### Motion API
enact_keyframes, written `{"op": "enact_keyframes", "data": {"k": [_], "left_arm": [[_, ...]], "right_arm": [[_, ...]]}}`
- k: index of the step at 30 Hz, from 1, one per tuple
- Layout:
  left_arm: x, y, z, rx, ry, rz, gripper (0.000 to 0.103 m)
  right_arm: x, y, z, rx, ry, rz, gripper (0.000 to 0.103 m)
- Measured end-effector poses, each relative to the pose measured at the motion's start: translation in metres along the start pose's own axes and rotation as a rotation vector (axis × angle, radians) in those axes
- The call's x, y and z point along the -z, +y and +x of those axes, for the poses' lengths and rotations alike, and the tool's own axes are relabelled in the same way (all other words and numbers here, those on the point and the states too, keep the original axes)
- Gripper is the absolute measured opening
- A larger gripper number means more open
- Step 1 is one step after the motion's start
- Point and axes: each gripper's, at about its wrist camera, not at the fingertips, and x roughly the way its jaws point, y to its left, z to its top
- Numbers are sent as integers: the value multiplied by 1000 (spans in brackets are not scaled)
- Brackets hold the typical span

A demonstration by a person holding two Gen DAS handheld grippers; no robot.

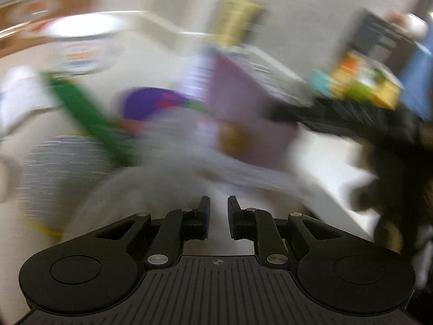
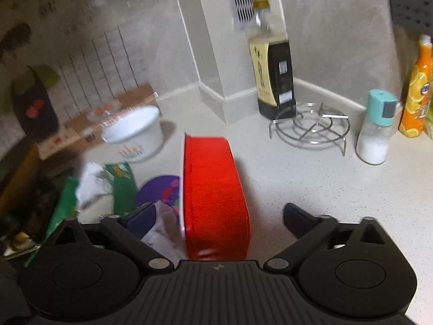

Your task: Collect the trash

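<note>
In the right wrist view a red oblong container (image 2: 213, 189) lies on the pale counter (image 2: 324, 184) between the wide-open jaws of my right gripper (image 2: 217, 208); neither pad touches it. Left of it lie a purple disc (image 2: 159, 189), a green wrapper (image 2: 121, 187), crumpled white paper (image 2: 93, 181) and a bit of clear film (image 2: 162, 227). The left wrist view is heavily blurred. My left gripper (image 1: 218, 211) has its jaws nearly together, with a pale haze ahead of them. I cannot tell whether anything thin is pinched. Beyond it show the green wrapper (image 1: 89, 119) and the purple disc (image 1: 146, 103).
A white tub (image 2: 135, 132) and a cardboard box (image 2: 89, 127) stand at the back left. A tall sauce bottle (image 2: 273, 67), a wire trivet (image 2: 311, 127), a salt shaker (image 2: 376, 130) and an orange bottle (image 2: 415, 86) line the back right. Walls close the corner.
</note>
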Motion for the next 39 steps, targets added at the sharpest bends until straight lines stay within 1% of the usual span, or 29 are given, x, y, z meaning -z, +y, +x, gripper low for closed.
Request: {"op": "enact_keyframes", "data": {"k": [2, 4, 6, 9, 11, 14, 16, 17, 18, 19, 20, 21, 22, 24, 25, 29, 31, 33, 35, 37, 39], "left_arm": [[-8, 26, -10, -84, -43, -68, 16], [-13, 46, -21, -128, -76, -111, 16], [-15, 58, -30, -163, -104, -141, 16], [-17, 63, -42, -171, -151, -189, 16], [-20, 58, -49, -164, -198, -208, 16], [-22, 47, -69, -145, -319, -218, 16], [-28, 32, -82, -149, -427, -184, 16], [-32, 25, -86, -141, -466, -151, 16], [-38, 17, -88, -116, -492, -101, 16], [-44, 10, -84, -82, -485, -49, 16], [-52, 4, -76, -44, -440, 13, 17], [-59, -3, -62, -9, -362, 86, 17], [-63, -9, -50, 7, -308, 141, 17], [-67, -18, -25, -12, -257, 206, 17], [-69, -21, -13, -25, -240, 214, 17], [-78, -22, 21, -23, -201, 219, 17], [-85, -21, 36, -12, -191, 232, 17], [-90, -19, 48, 2, -157, 245, 17], [-93, -19, 59, -16, -128, 264, 18], [-98, -16, 65, -35, -133, 264, 18], [-102, -12, 72, -13, -132, 248, 18]], "right_arm": [[-1, -8, 7, 65, -2, 23, 86], [-1, -22, 11, 126, 1, 60, 86], [0, -35, 14, 157, 12, 77, 86], [8, -45, 19, 184, 35, 67, 86], [15, -51, 24, 210, 65, 70, 86], [25, -59, 22, 219, 83, 98, 86], [30, -60, 14, 221, 73, 91, 86], [32, -60, 8, 215, 64, 85, 86], [34, -60, 2, 203, 55, 82, 87], [35, -60, -5, 187, 46, 80, 88], [37, -59, -11, 173, 40, 79, 93], [39, -57, -17, 166, 35, 76, 96], [40, -55, -21, 166, 31, 71, 98], [46, -49, -33, 188, 24, 54, 99], [49, -45, -37, 203, 25, 44, 100], [58, -35, -49, 242, 13, -4, 101], [60, -32, -52, 230, 12, -17, 101], [61, -32, -53, 211, 20, -4, 101], [61, -34, -53, 204, 29, 16, 101], [63, -36, -53, 201, 35, 33, 101], [65, -38, -52, 193, 33, 51, 101]]}}
